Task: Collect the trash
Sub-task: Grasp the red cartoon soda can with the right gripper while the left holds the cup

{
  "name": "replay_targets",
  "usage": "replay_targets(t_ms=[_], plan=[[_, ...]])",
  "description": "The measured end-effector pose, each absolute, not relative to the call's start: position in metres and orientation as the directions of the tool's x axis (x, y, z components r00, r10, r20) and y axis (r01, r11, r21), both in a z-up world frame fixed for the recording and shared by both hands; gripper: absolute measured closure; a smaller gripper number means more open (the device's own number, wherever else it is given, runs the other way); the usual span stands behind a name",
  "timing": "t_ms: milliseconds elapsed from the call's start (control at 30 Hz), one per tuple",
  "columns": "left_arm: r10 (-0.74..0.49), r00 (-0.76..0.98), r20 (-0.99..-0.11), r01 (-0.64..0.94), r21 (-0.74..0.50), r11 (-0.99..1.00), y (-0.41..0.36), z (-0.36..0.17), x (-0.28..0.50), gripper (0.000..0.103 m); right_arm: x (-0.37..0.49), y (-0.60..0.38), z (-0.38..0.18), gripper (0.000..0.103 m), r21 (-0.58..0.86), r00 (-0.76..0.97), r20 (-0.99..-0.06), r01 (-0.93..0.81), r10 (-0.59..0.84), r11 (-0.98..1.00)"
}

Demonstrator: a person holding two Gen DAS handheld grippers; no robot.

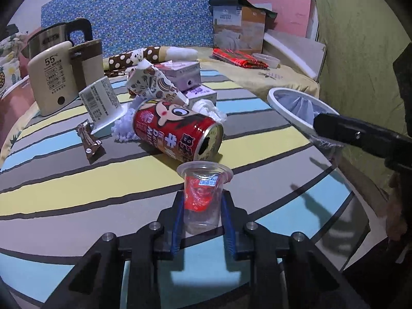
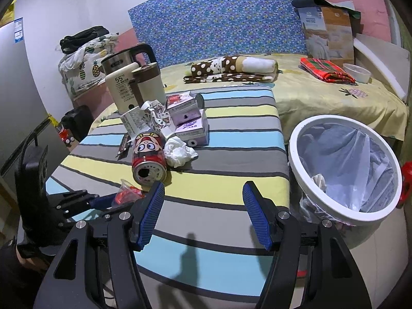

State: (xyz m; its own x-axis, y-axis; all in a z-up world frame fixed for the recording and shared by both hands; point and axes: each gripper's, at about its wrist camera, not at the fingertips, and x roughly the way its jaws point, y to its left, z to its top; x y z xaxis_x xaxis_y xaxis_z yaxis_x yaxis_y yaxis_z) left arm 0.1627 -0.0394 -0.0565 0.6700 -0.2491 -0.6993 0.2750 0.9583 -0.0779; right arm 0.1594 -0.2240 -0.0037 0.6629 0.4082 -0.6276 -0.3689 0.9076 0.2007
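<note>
Left claw (image 1: 202,200) is narrowed around a clear plastic cup (image 1: 203,195) that lies on its side on the striped surface (image 1: 77,180), mouth facing away; its blue pads (image 1: 177,221) sit against the cup's walls on both sides, so the cup is gripped. Inside the cup a crumpled red wrapper shows. Just beyond the cup's rim lies a red drink can (image 1: 177,131) on its side, its opened top turned toward the cup. Behind the can there are a crumpled white tissue (image 1: 208,108), a patterned paper carton (image 1: 154,82), an overturned white paper cup (image 1: 101,103) and, to the left, a small brown wrapper (image 1: 90,141). Farther back stand a kettle (image 1: 56,77) and purple boxes (image 1: 185,73).

Right claw (image 2: 203,206) hangs over the near part of the surface with its fingers spread wide and nothing between them. A white trash bin (image 2: 342,175) lined with a clear bag stands beside the surface's right edge, well apart from the gripped cup.
</note>
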Motion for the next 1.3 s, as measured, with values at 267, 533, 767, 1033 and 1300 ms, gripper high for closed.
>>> replay_targets(t_ms=[267, 533, 767, 1033, 1300], plan=[[-0.219, 0.713, -0.666, 0.216, -0.089, 0.972, -0.020, -0.042, 0.157, 0.075, 0.159, -0.208, -0.004, 0.038, 0.197, 0.653, -0.630, -0.389, 0.420, 0.900], [-0.168, 0.728, -0.664, 0.144, -0.092, 0.985, 0.007, -0.040, 0.157, 0.075, 0.162, -0.181, -0.009, 0.038, 0.185, 0.626, -0.644, -0.431, 0.440, 0.883], [-0.135, 0.740, -0.659, 0.085, -0.106, 0.991, 0.034, -0.037, 0.154, 0.075, 0.168, -0.157, -0.013, 0.040, 0.166, 0.606, -0.659, -0.460, 0.445, 0.872], [-0.113, 0.747, -0.655, 0.031, -0.136, 0.990, 0.061, -0.036, 0.154, 0.075, 0.184, -0.137, -0.018, 0.041, 0.141, 0.597, -0.679, -0.465, 0.427, 0.874], [-0.114, 0.746, -0.656, 0.011, -0.160, 0.987, 0.074, -0.035, 0.155, 0.075, 0.199, -0.129, -0.029, 0.041, 0.187, 0.547, -0.712, -0.457, 0.441, 0.869]])
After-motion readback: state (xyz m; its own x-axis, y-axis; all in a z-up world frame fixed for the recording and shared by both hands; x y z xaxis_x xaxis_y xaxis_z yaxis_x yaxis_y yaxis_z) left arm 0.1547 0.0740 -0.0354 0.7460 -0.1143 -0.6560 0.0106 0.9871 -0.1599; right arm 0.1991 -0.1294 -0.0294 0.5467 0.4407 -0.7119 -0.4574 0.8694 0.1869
